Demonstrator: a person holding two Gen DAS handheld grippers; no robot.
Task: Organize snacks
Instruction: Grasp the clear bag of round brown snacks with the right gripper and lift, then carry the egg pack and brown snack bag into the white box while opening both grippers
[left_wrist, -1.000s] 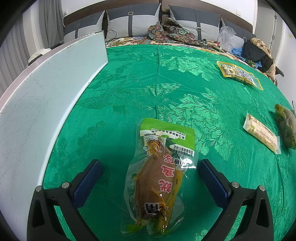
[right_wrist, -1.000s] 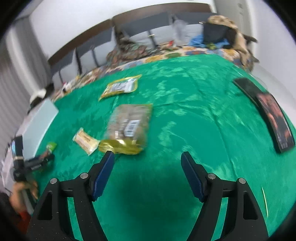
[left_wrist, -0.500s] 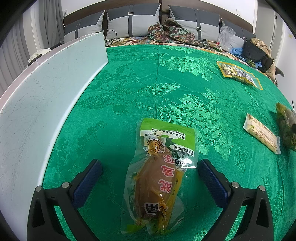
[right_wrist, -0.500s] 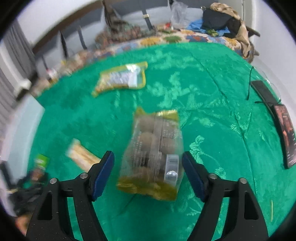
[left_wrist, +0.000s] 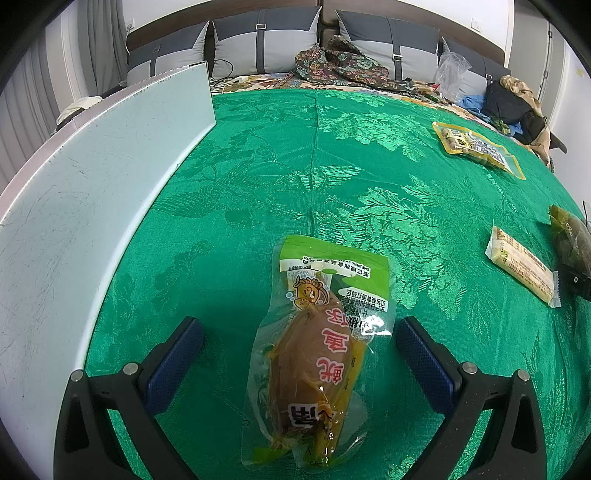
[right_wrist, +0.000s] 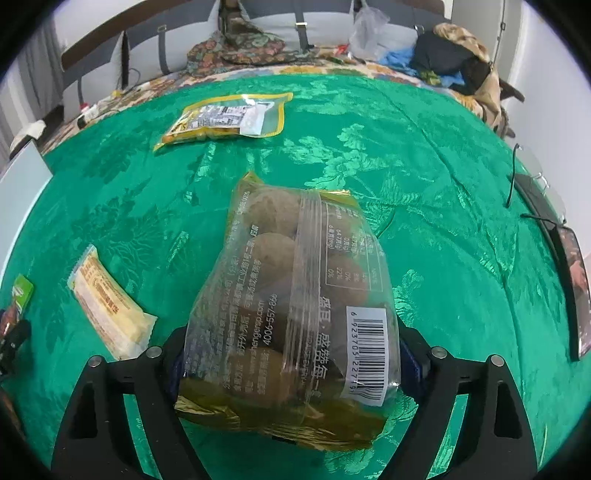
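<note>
While right gripper (right_wrist: 291, 354) straddles egg pouch (right_wrist: 295, 295), wrapped bar (right_wrist: 110, 306) beside, yellow packet (right_wrist: 229, 120) beyond

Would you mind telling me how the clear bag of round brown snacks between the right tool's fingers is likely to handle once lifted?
The clear bag will probably sag, since only thin film holds the loose round pieces. Its glossy plastic looks slippery, so it may slide in the right tool. The lumps could shift, tilting the far end downward.

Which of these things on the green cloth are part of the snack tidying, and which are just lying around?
Snacks for the job:
clear gold-edged bag of brown balls
green-topped fish pouch
pale yellow wrapped bar
flat yellow-rimmed packet

Just lying about:
patterned cloth heap
grey pillows
white board
</note>
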